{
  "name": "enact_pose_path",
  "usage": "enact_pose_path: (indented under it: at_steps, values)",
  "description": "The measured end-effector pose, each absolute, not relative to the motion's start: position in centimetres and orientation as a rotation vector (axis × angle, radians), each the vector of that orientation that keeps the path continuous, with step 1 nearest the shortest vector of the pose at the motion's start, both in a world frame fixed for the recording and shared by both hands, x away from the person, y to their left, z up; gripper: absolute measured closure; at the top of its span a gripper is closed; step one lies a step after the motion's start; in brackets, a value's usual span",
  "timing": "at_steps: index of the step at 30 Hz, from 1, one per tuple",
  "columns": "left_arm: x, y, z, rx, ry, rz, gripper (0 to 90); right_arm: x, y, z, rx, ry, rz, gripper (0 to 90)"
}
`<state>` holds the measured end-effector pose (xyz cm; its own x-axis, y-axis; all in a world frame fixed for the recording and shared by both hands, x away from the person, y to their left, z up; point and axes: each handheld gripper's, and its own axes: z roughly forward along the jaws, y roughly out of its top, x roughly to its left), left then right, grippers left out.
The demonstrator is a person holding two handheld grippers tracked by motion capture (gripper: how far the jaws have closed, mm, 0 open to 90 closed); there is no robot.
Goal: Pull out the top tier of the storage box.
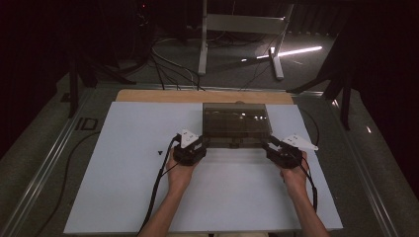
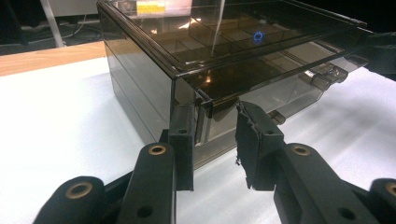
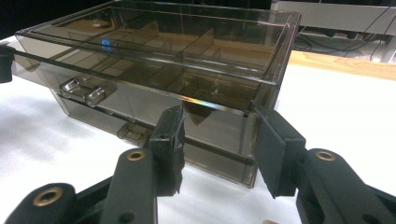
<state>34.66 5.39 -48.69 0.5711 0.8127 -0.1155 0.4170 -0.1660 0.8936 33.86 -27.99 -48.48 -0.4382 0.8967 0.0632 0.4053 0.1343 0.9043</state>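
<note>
Each gripper's fingers straddle a front corner of the smoky clear drawer box [image 1: 237,124]. The left gripper [image 2: 215,140] has one finger against the corner post and the other in front of the drawer face. The right gripper [image 3: 219,149] brackets the opposite corner the same way. Both sets are partly spread around the plastic; whether the pads actually press on it cannot be told.

This looks like the step of getting hold of the box at both ends. The next move calls for a firm, even pinch on both sides.

The box stands toward the far edge of the white tabletop [image 1: 123,197], midway between its side edges. Its long axis runs parallel to that far edge, and its drawer fronts face the person.
</note>
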Motion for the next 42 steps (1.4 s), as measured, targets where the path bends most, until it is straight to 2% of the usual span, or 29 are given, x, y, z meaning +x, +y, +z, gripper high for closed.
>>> enact_pose_path:
  at_steps: [42]
  values:
    - [32.5, 5.6, -48.4, 1.791, 1.002, 0.458, 69.2, 31.7, -28.5, -48.3, 1.223, 1.921, 1.283, 58.4]
